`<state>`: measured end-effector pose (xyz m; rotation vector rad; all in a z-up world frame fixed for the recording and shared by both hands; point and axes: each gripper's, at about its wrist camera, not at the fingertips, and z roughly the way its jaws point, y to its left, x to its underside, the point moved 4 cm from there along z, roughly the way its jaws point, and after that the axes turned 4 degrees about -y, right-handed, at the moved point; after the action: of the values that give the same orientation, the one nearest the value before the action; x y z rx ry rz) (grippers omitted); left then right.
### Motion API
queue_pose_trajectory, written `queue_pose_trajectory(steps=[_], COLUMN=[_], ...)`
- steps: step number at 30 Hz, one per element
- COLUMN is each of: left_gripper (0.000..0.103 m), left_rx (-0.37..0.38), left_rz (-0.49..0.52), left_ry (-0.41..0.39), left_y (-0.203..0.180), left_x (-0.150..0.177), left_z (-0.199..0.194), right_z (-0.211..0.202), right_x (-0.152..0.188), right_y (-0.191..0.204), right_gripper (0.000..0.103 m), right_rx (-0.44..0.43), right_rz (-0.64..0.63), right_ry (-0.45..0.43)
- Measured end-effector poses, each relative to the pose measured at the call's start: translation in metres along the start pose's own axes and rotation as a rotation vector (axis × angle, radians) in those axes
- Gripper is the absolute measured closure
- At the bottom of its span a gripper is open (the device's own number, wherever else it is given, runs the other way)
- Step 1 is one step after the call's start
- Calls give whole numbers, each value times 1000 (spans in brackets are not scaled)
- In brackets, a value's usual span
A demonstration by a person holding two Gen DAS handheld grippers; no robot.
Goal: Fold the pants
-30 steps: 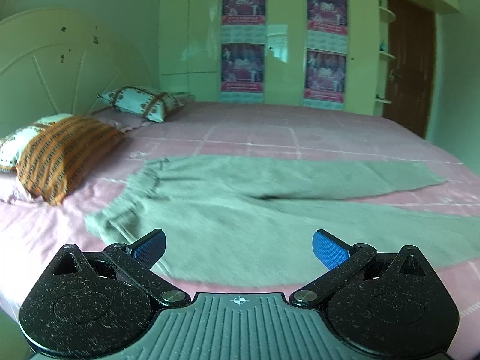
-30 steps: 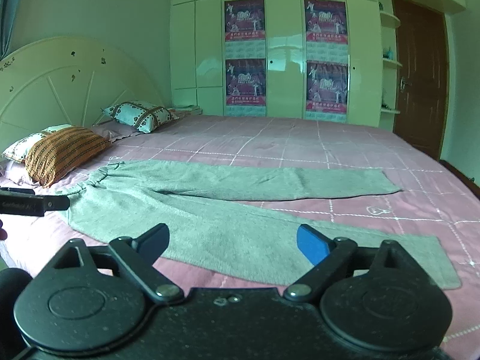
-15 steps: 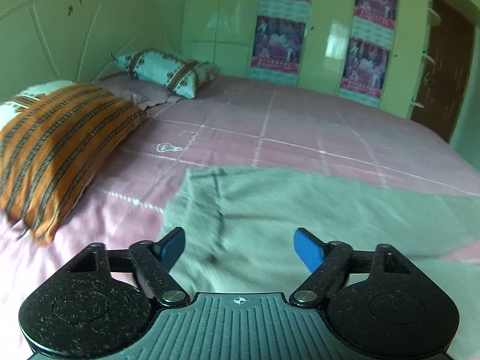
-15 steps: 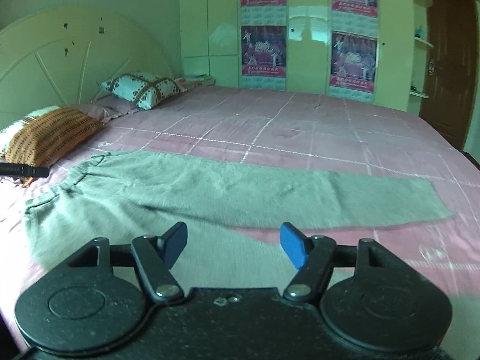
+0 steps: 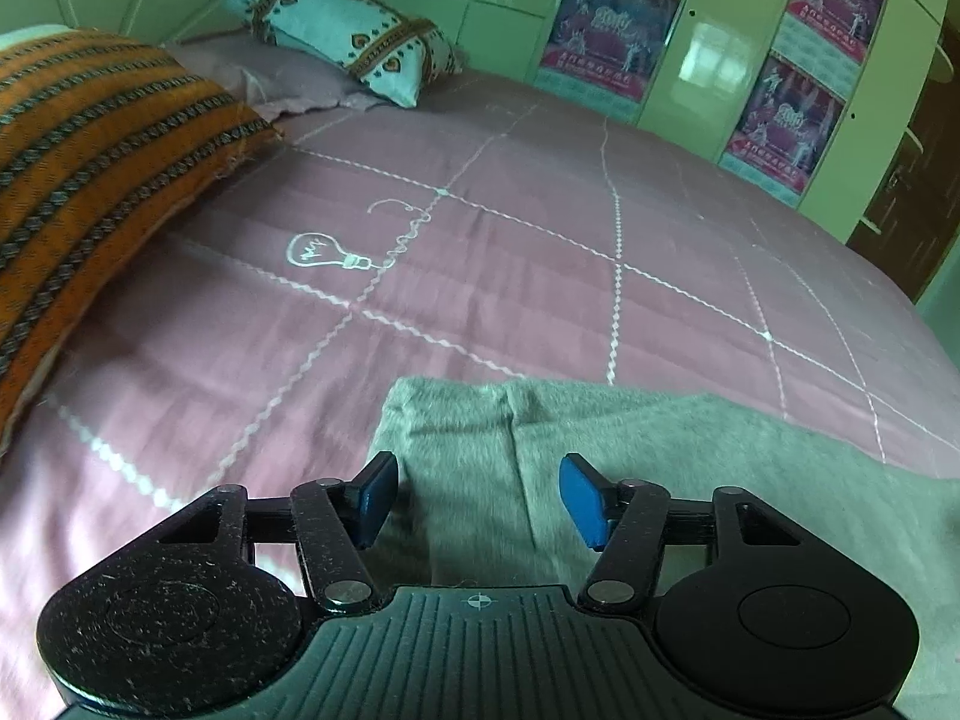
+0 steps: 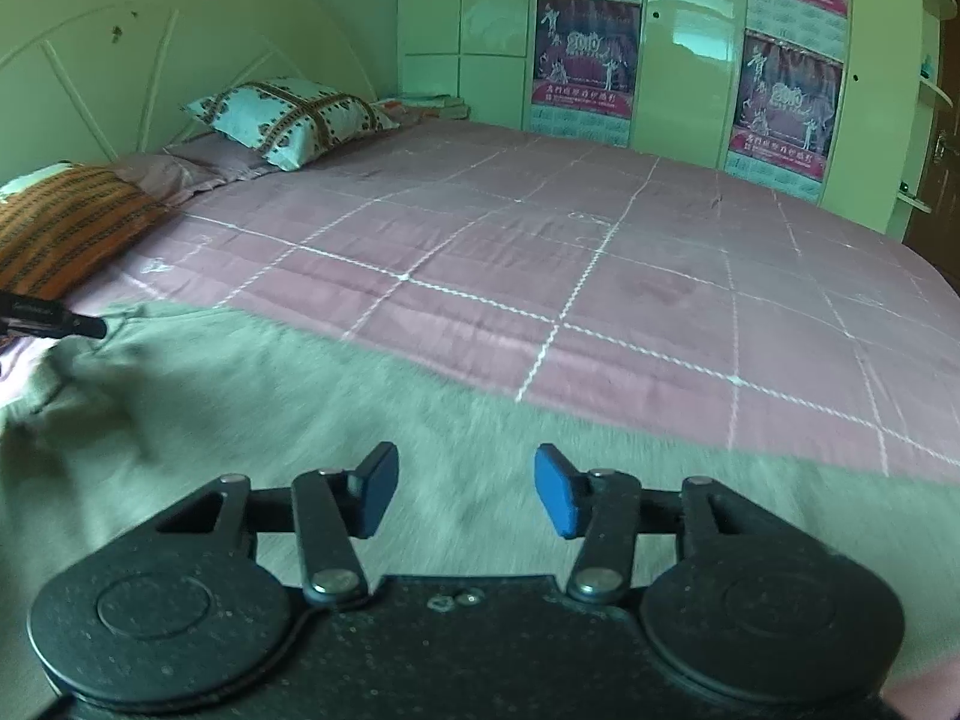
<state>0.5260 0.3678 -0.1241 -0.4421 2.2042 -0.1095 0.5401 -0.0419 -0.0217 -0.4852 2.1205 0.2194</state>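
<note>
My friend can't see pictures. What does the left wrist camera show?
The left gripper hangs open over the corner of grey pants lying on a pink bedsheet; its jaws have just been closing. A striped orange pillow lies at the left.

A: What colours lie on the bed?
B: Grey-green pants point(image 5: 660, 480) on a pink bedsheet point(image 5: 540, 252) gridded with white stitched lines and a white light-bulb drawing point(image 5: 327, 253).
A: And toward the head edge?
B: An orange pillow point(image 5: 90, 144) with dark stripes; a pale blue pillow point(image 5: 348, 36) with brown patterned bands. Gripper pads point(image 6: 555, 498) are blue.
</note>
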Motion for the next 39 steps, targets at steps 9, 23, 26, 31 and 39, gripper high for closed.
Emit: queue_pose_trajectory(steps=[9,23,26,31,39], left_gripper=[58,62,97,96,96], left_rx=[-11,29,62,150,252], left_rz=[-18,42,13,14,-108], left_ry=[52,59,11,-121,-218], left_y=[-2,10,16,16,18], left_x=[-16,-12,-17,-30,-10], left_z=[42,42,27,-18,-84], right_z=[80,129,118,55,-44], right_x=[-4,-7,-11,-25,-16], right_y=[-7,-21,-9,-3,23], right_gripper=[65,100,103,103,103], right_rx=[-54,-180,-133,-141,-151], right_rz=[-73,-185,-243,-241,-301], right_ry=[93,246,235,129,46])
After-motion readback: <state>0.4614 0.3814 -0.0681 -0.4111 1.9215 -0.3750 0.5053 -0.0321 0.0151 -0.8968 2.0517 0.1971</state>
